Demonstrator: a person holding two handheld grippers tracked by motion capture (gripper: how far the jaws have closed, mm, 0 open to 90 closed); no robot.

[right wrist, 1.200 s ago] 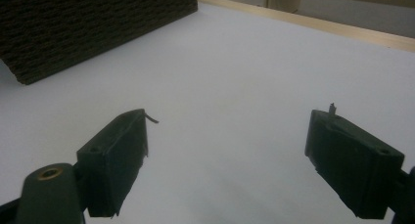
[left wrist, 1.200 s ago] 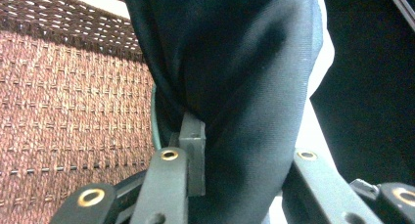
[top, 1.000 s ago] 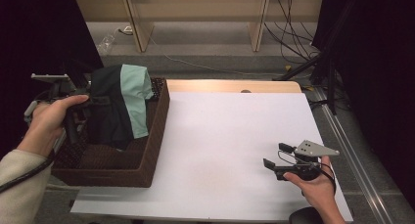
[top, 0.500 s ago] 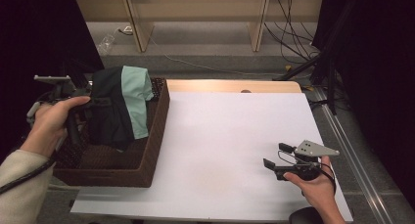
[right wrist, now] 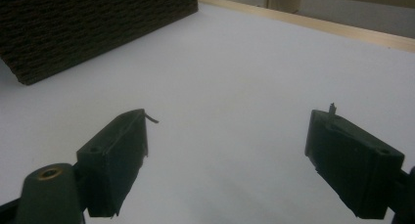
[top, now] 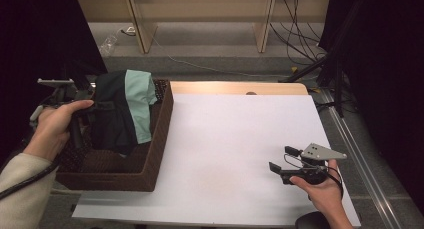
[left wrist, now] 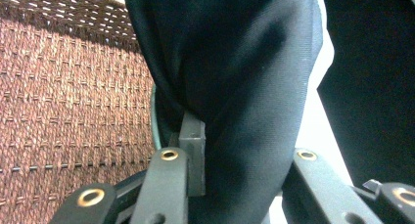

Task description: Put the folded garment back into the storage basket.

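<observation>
High view: left gripper (top: 75, 106) at 9 o'clock clamped a dark garment (top: 117, 114) with a mint panel, hanging over the woven basket (top: 150, 159). Right gripper (top: 287, 161) at 4 o'clock rested on the white table (top: 225, 139), jaws wide, nothing between them.

Left gripper view: black cloth (left wrist: 235, 87) pinched between the 2 jaws, basket weave (left wrist: 73, 101) at 9 o'clock.

Right gripper view: jaws wide apart over bare tabletop (right wrist: 235, 87); basket wall (right wrist: 88, 23) at 11 o'clock.

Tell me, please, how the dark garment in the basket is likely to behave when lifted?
Probably floppy: the garment hangs in folds from the shut left gripper. Likely light, since one pinch holds it. It may drag on the basket rim.
</observation>
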